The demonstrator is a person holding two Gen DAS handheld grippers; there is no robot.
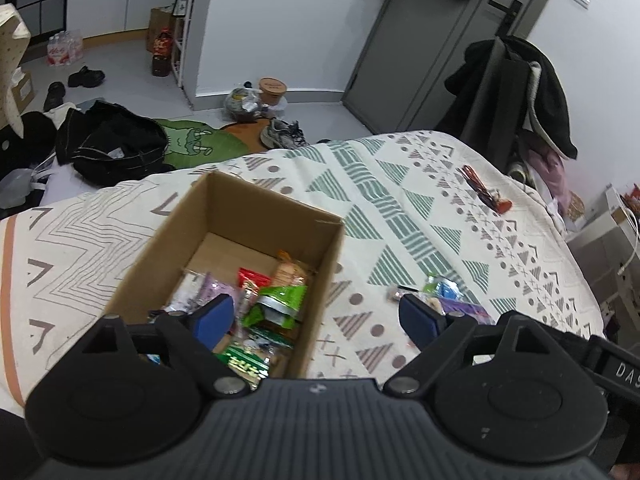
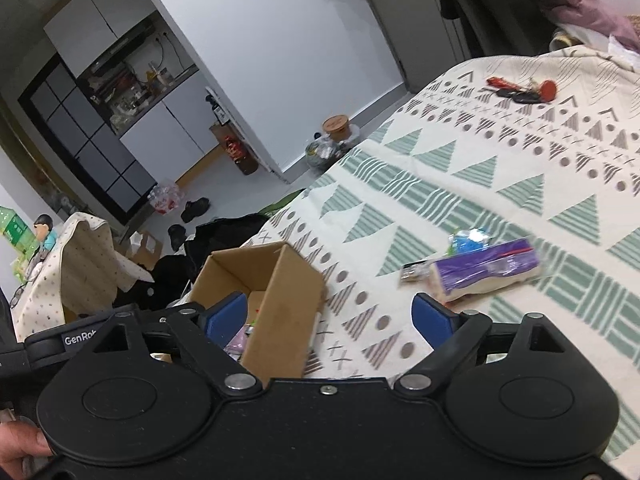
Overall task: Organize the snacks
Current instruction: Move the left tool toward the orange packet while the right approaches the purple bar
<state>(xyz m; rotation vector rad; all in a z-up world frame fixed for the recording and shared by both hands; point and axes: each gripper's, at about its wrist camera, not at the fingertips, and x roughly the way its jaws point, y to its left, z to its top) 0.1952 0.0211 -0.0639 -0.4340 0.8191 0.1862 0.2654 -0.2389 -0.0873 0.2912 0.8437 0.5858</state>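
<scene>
An open cardboard box [image 1: 280, 216] [image 2: 280, 304] stands on the patterned bedspread [image 1: 400, 184] and holds several snack packets, among them a green one [image 1: 280, 300] and a red one [image 1: 252, 278]. My left gripper [image 1: 316, 320] hovers open over the box's near right corner, nothing between its blue pads. To the right on the bedspread lie a purple packet [image 2: 486, 270] [image 1: 468, 310] and a blue-green packet [image 2: 470, 238] [image 1: 442, 286]. My right gripper [image 2: 328, 318] is open and empty, just short of the box and the purple packet.
Keys with a red tag [image 2: 520, 90] [image 1: 486, 194] lie farther back on the bed. Dark clothes hang on a rack [image 1: 516, 92] beyond the bed. The floor holds black clothing [image 1: 116, 144], shoes [image 1: 282, 134] and a bin [image 1: 272, 90]. A hand [image 2: 20, 446] shows at lower left.
</scene>
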